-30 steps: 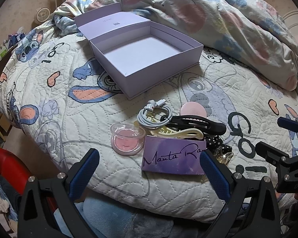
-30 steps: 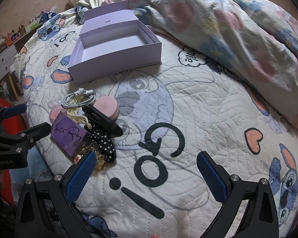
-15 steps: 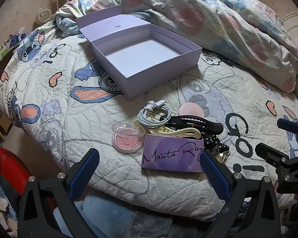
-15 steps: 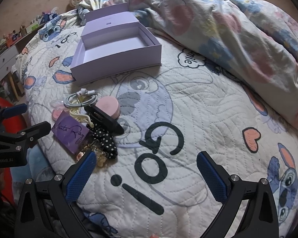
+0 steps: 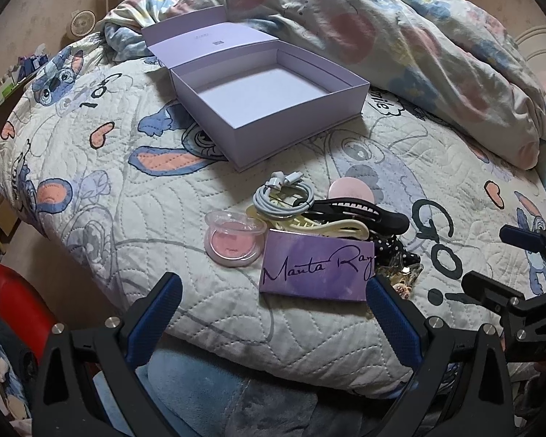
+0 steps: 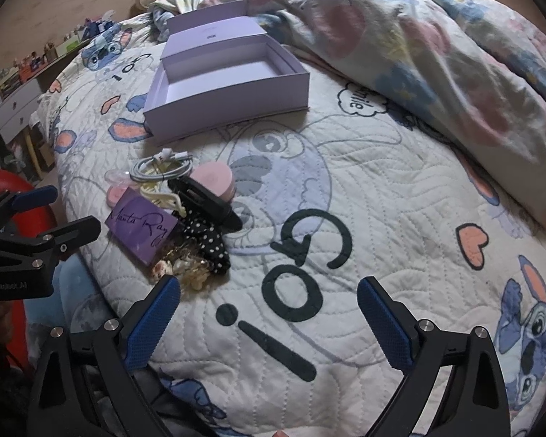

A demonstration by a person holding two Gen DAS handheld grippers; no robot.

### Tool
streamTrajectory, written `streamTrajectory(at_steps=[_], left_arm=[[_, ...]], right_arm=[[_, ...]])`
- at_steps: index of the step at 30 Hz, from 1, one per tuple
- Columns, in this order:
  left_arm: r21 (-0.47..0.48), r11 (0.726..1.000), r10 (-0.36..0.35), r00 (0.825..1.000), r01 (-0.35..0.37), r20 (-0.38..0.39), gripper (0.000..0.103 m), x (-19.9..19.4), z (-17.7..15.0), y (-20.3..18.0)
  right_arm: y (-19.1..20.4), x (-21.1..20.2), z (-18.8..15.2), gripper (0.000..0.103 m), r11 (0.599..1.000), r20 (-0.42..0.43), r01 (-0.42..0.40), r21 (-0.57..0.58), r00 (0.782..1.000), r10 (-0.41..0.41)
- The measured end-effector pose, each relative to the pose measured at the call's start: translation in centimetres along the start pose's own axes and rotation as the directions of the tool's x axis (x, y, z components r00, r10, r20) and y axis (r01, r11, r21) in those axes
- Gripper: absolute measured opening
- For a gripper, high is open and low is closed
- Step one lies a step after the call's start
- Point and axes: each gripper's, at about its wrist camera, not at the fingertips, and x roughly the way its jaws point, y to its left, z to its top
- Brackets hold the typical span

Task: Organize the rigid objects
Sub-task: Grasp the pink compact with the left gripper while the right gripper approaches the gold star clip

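Both grippers, left [image 5: 273, 298] and right [image 6: 269, 302], spread wide, holding nothing. Items piled near bed edge, box [image 5: 269, 109] empty behind. Suggest left takes palette [image 5: 315, 267] first: top of pile, grip across short edges, lift flat.

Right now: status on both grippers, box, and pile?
Left gripper open, empty; right gripper open, empty. Lilac box open, nothing inside. Purple palette, blush compact, cable, black clip piled on quilt, overlapping.
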Motion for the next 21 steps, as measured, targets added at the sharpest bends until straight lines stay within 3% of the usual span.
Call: streamTrajectory(at_steps=[11,21], left_arm=[[-0.051,0.998,-0.027,0.999,0.026,-0.019,0.103,1.7,-0.3,2.2],[-0.068,0.997,-0.026,0.999,0.025,-0.019,0.094,3.1,0.9,4.2]], right_arm=[[0.7,1.9,-0.8,0.094,0.998,-0.021,-0.065,0.003,0.998,0.065],[1.1,3.2,-0.1,0.092,0.991,-0.018,-0.132,-0.019,0.991,0.131]])
